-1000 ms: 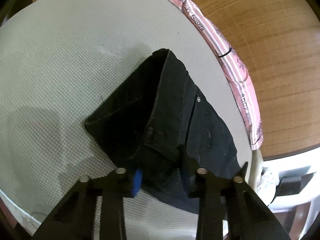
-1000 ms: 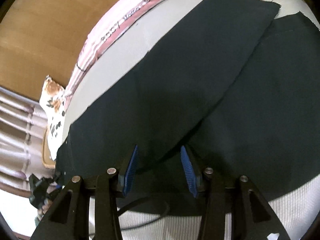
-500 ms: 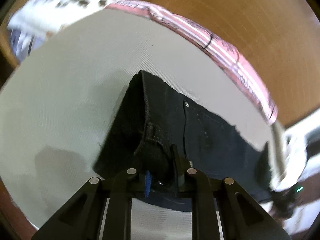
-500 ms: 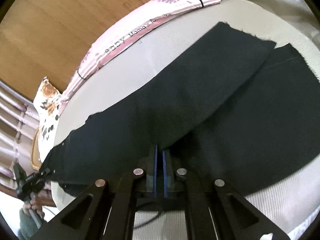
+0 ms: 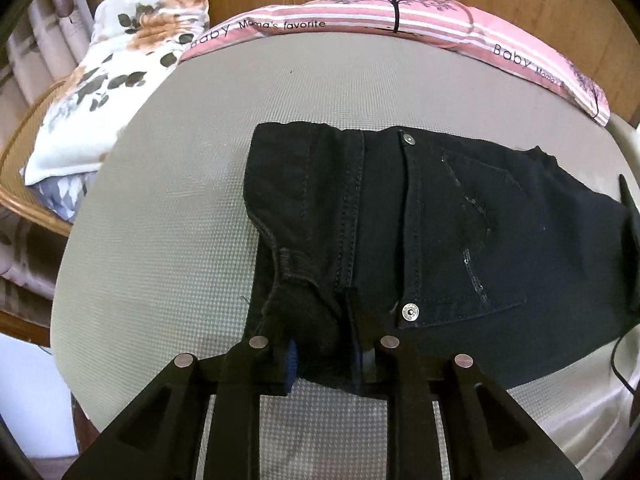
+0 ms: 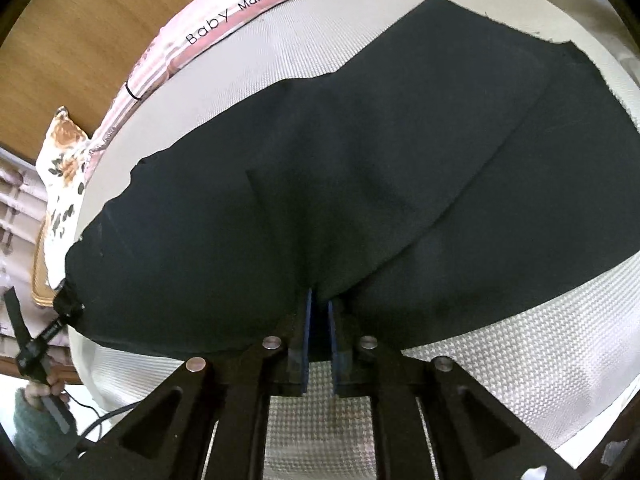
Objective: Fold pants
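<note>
Black pants (image 5: 460, 240) lie on a pale textured mat (image 5: 180, 240), waist end towards me, with the waistband button (image 5: 409, 139) and a pocket showing. My left gripper (image 5: 322, 328) has a bunched piece of the waistband filling its jaws. The pads still press on it while the jaws are opening. In the right wrist view the pant legs (image 6: 360, 160) spread across the mat (image 6: 500, 360). My right gripper (image 6: 318, 300) pinches a raised fold of the leg cloth at its tips. Its jaws are opening slightly.
A pink striped blanket (image 5: 360, 20) runs along the mat's far edge, with wooden floor beyond. A floral pillow (image 5: 120, 60) rests on a wicker seat (image 5: 16, 184) at the left. A sleeved hand (image 6: 36, 420) holds the other gripper at the lower left.
The left gripper narrowed on the waistband and rolled, so the pants now lie square to its view. The right gripper's wide jaws closed on the leg cloth, and a fold has risen there.
</note>
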A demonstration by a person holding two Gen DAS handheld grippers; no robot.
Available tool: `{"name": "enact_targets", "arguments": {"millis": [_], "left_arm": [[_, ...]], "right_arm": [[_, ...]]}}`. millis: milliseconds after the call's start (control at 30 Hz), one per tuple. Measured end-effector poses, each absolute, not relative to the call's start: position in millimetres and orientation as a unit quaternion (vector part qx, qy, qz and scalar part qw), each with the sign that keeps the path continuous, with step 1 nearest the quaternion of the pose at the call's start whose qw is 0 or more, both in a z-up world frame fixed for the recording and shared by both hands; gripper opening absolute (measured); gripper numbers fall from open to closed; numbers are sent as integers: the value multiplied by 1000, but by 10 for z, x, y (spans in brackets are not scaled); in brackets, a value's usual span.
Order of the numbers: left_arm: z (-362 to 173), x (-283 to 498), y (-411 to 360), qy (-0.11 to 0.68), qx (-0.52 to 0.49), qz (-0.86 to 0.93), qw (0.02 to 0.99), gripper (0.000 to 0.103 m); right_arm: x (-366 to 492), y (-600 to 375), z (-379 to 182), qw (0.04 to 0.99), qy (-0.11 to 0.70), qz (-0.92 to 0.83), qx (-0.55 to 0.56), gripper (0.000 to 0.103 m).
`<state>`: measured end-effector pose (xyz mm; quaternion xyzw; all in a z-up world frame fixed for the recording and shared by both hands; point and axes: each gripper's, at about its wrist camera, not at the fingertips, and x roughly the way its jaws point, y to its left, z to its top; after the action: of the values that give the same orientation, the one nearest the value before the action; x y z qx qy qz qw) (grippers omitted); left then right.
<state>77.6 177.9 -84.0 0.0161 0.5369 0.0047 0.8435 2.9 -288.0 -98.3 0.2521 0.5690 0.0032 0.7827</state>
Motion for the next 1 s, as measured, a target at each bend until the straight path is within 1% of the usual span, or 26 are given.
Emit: {"name": "enact_targets", "arguments": {"millis": [33,67,100,167,233,267,400,533,633,733,833,1000], "left_arm": [[-820,773,1781,537,13,6,843,23],[-797,767,1780,538,10,5,843,24],[-765,750,1784,540,5,3,841,26],[-683,697,1812,546,-10,-6,838,29],[-592,609,1849,550,-20,-13,835,37],[-558,567,1853,553,-19,-15,833,39],[-347,299,1826,545,5,-32,838,39],[-121,121,1588,512,40,-56,856,39],[-22,123,1130,483,59,-120,865,39],[-56,164,595,477,71,-189,855,39],[-194,228,-84,474,92,-263,836,39],[-426,274,-906,474,123,-330,807,39]], "right_arm": [[30,-2890,-977,781,569,4,257,12],[12,-2913,-964,779,569,4,264,21],[-16,-2947,-941,777,567,6,273,34],[-88,-3021,-857,779,558,6,287,43],[-161,-3127,-773,783,544,6,300,43],[-212,-3201,-732,782,539,9,312,43],[-423,-3567,-595,787,512,2,345,43],[-488,-3958,-595,793,484,-15,369,43],[-419,-4219,-666,791,470,-26,391,43],[-269,-4422,-733,788,463,-26,405,43],[-99,-4626,-821,788,455,-36,413,43],[137,-4888,-975,781,449,-50,432,43]]}}
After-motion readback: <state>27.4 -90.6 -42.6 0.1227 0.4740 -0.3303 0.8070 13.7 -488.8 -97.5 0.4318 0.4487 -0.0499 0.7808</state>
